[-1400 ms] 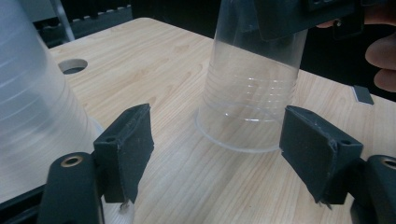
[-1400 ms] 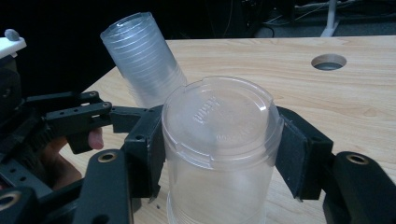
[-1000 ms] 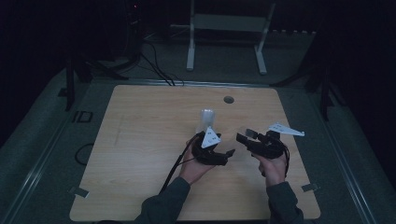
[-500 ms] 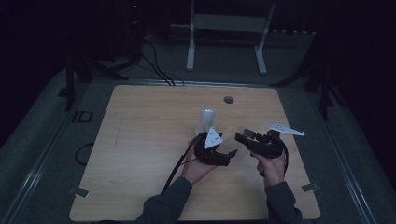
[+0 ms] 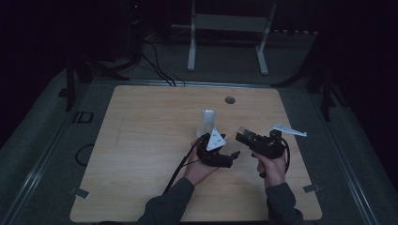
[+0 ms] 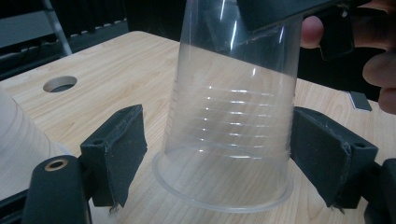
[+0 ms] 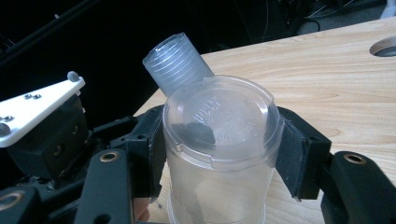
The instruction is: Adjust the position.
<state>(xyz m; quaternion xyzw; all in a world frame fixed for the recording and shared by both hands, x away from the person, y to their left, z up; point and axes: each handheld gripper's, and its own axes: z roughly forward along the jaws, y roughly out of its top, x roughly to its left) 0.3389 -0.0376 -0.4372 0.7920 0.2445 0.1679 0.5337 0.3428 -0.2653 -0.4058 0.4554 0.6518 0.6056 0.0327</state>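
Left gripper view: the left gripper [image 6: 229, 172] has just been opening, its pads now standing clear of the clear cup [image 6: 231, 121] between them. That cup, upside down with its rim on the tabletop [image 6: 121, 74], is clamped near its base by the right gripper [image 7: 219, 154]. Beyond lies a cup stack [image 7: 177, 60]. The handover looks done.

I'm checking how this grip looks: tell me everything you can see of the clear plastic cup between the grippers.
The clear plastic cup is thin, see-through and ribbed with faint rings. It stands upside down, rolled rim on the wooden table, flat embossed base up. The right gripper is shut on its upper part, pads pressing both sides. The left gripper straddles its lower part with jaws open, having just opened, pads clear of the wall.
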